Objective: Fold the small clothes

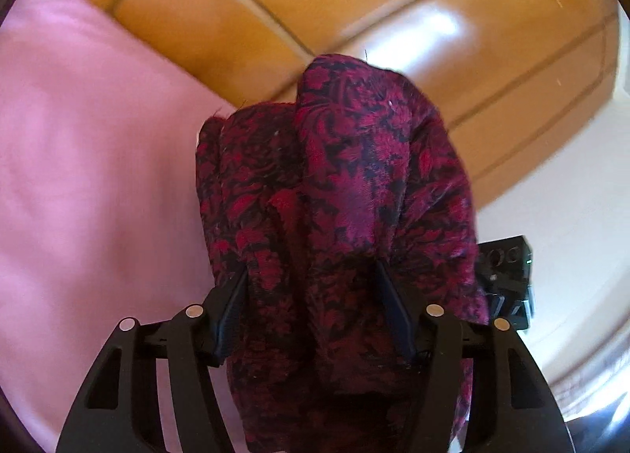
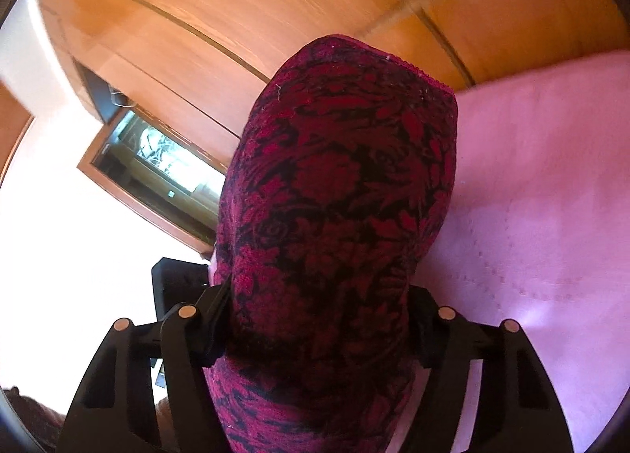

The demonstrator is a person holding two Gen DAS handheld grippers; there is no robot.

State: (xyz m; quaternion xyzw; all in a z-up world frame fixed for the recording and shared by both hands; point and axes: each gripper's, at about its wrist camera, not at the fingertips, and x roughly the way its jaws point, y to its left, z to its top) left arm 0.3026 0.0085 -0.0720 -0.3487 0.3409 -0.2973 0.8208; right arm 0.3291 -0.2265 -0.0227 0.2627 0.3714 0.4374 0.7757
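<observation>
Left claw (image 1: 311, 311) and right claw (image 2: 315, 319) each grip the bunched red patterned cloth (image 1: 334, 177), lifted above a pink sheet (image 1: 78, 177).

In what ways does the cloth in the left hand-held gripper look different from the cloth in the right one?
The cloth in the left hand-held gripper is bunched into several folds with a raw edge showing; the cloth in the right hand-held gripper shows one smooth, rounded face. The left bundle leans to the right, while the right one stands straighter. Both have the same red and black floral pattern, and both are clamped between the fingers.
</observation>
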